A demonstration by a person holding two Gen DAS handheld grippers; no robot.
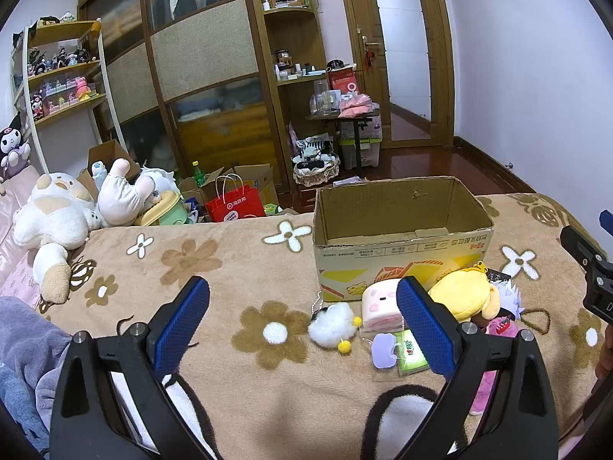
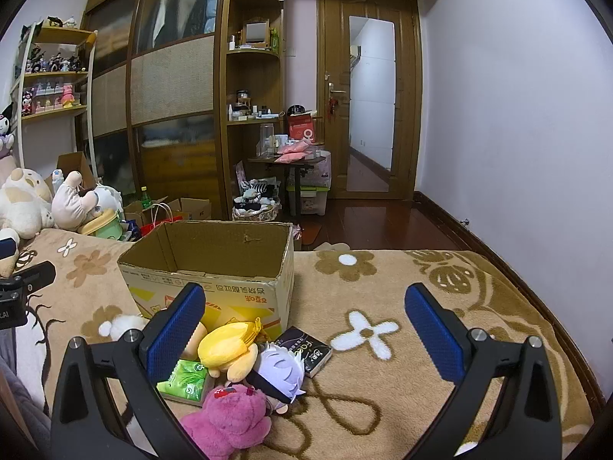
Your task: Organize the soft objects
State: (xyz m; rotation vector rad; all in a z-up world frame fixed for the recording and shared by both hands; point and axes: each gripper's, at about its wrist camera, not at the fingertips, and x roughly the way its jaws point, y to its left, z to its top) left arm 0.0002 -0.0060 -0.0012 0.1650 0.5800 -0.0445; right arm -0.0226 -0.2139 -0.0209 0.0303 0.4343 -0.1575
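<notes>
An open, empty cardboard box stands on a tan flowered blanket. In front of it lie small soft toys: a white fluffy chick, a pink square plush, a yellow plush, a white-haired doll, a pink bear, a green tissue pack and a dark packet. My left gripper is open and empty just before the chick. My right gripper is open and empty above the pile.
Large plush toys lie at the bed's far left. Beyond the bed are a red paper bag, cardboard boxes, a wardrobe, shelves of figures, a cluttered side table and a door.
</notes>
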